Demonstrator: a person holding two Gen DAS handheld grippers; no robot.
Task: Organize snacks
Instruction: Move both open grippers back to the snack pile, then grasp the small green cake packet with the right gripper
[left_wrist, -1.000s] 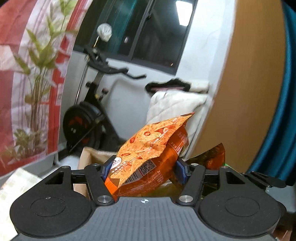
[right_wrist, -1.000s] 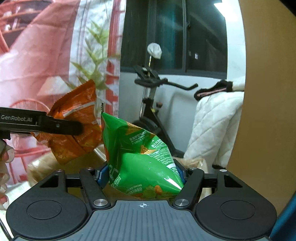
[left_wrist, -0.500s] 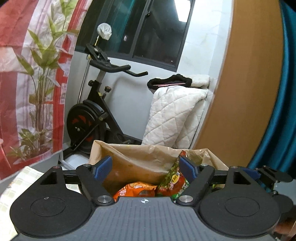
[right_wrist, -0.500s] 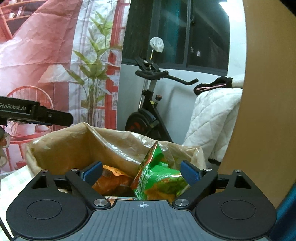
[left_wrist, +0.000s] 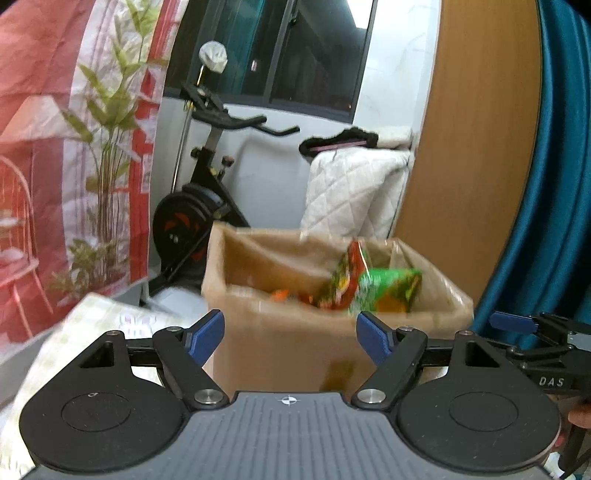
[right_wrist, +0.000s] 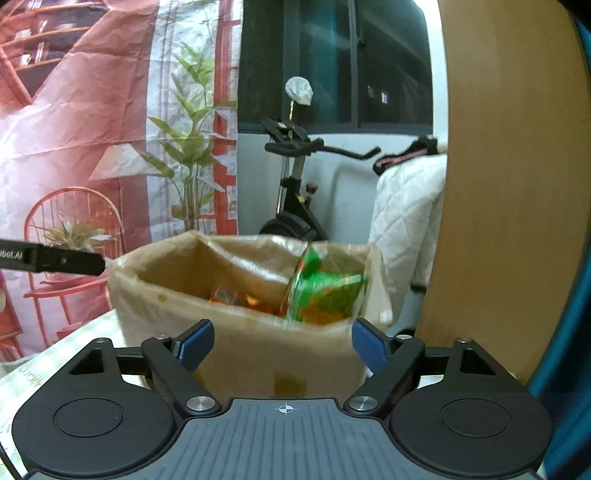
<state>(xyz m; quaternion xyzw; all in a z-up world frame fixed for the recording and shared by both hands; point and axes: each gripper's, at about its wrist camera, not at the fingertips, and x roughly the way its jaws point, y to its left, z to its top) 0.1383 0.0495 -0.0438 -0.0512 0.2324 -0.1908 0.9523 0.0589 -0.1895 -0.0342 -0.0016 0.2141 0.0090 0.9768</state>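
A green snack bag (right_wrist: 325, 291) leans upright at three o'clock inside the brown paper bag (right_wrist: 236, 350). The left gripper (left_wrist: 290, 338) gapes empty; the right gripper (right_wrist: 282, 343), also empty, has just been narrowing.

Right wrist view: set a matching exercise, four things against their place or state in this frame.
Things:
1. green snack bag
2. orange snack bag
3. right gripper
4. exercise bike

Place or state:
A. on the floor behind the box
B. open, nothing between its pads
C. upright at the right side of the cardboard box
D. low in the box, left of centre

Pairs: 1-C, 2-D, 3-B, 4-A
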